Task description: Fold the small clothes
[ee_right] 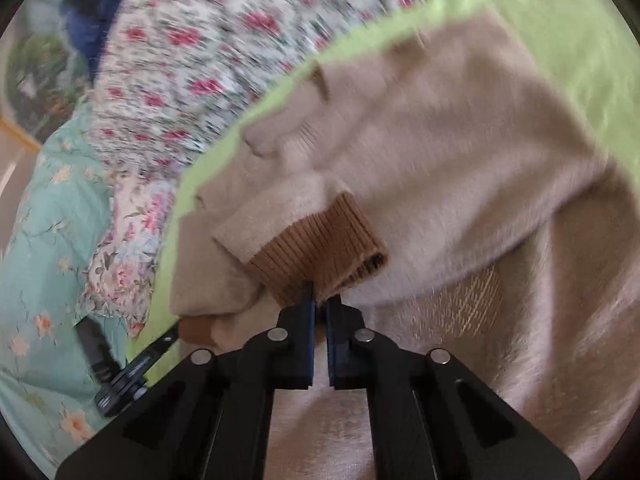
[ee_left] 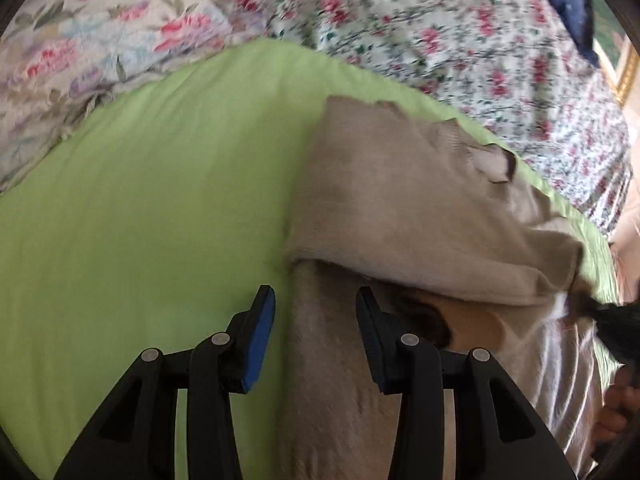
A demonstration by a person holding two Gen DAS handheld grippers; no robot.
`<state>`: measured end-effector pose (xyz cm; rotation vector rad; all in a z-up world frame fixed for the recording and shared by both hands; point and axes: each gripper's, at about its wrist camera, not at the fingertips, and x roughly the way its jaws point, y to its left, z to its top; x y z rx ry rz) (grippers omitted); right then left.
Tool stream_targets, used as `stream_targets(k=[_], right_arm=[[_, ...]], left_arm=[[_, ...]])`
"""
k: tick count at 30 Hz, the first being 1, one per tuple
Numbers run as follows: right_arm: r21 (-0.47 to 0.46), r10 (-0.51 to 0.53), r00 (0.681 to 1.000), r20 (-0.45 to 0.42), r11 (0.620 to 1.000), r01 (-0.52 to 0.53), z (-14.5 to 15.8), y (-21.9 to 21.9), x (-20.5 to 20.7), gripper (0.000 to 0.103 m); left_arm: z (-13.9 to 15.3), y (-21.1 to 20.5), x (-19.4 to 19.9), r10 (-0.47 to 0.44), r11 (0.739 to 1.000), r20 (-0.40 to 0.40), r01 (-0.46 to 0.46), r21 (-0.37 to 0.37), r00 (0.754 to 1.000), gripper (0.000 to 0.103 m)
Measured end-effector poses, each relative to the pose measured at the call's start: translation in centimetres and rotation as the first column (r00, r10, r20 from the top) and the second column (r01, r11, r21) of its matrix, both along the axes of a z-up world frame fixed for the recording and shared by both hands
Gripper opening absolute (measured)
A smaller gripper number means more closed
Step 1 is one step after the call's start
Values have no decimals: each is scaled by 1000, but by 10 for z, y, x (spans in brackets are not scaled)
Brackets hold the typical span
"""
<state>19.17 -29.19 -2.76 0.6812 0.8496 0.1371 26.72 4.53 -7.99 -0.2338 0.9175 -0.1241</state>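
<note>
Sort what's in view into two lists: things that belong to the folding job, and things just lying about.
Belongs to the job:
beige sweater
brown ribbed cuff, pinched by the right gripper
left gripper, open over the sweater
green sheet it lies on

Lying about:
floral bedding
teal floral quilt
dark blue cloth

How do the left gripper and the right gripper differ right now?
The left gripper stands open with its blue-padded fingers apart and nothing pinched; the right gripper is shut on the brown ribbed cuff. The left hangs over the beige sweater beside the green sheet; the right is over the sweater's middle. Both are black and point down at the sweater.
</note>
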Motion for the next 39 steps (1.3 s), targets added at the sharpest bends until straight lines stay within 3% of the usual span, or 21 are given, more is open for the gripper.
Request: stream_targets(k=[5,8,13,16,17,19,20,21,22,23,24,26,28,30,33,35,36,38,39], right_arm=[[-133,-46,984,171,989,69,70,-32,-16,5],[-208,-107,978,182,967,145,81,-65,-19,5],[-222,-117,993,-13,969,111,22,-93,-1,5],[-273,-130,979,-156,958,83,-12,-90,7,10],[-301,-157,974,-161,948,103,-12,-88,5,12],[-390,-210,973,-90,907,160,9,-73,-2,20],[-401,-201,979,-45,901,166,21,-65,-3,37],[-388,-163,987,11,909,154,34,-53,-2,60],[-362,-111,992,52,924,122,44,-43,2,70],[-298,-18,996,88,954,44,52,-29,14,76],[-264,37,995,93,965,-12,55,-21,24,76],[-207,175,981,87,966,-155,59,12,61,76],[-105,334,936,108,941,-323,58,48,109,76],[-45,421,902,93,907,-419,51,77,140,76],[-51,529,849,-17,847,-529,35,129,198,77],[-35,608,787,-107,789,-614,15,164,229,78],[21,659,741,-128,749,-662,6,178,240,79],[117,729,668,-150,684,-720,-8,205,253,79],[143,745,653,-136,667,-731,-11,214,255,79]], left_arm=[[1,-12,16,11,998,6,-12,56,1000,41],[2,-16,15,11,998,10,-11,59,1000,45],[-1,-19,7,23,998,12,-23,65,1000,45],[0,-12,7,42,999,14,-42,21,999,45],[0,-11,5,47,999,18,-47,14,999,45],[-2,-8,0,67,998,28,-67,-6,997,45],[-3,-5,-2,78,997,32,-77,-22,996,45],[-4,-3,-4,89,995,37,-88,-41,995,45],[-4,-2,-5,95,994,41,-93,-52,995,45],[-4,-1,-6,98,994,43,-95,-60,994,45],[-5,1,-7,100,993,47,-97,-71,994,45],[-6,4,-8,103,991,52,-98,-94,993,45],[-7,6,-9,103,989,55,-97,-110,993,45],[-7,6,-9,101,988,59,-94,-119,993,45],[-8,10,-10,98,985,64,-88,-151,993,46],[-11,13,-11,99,980,71,-85,-182,993,46],[-11,14,-12,102,977,74,-86,-193,992,46],[-12,15,-13,105,975,82,-86,-207,991,46],[-13,15,-12,105,973,81,-86,-212,991,46]])
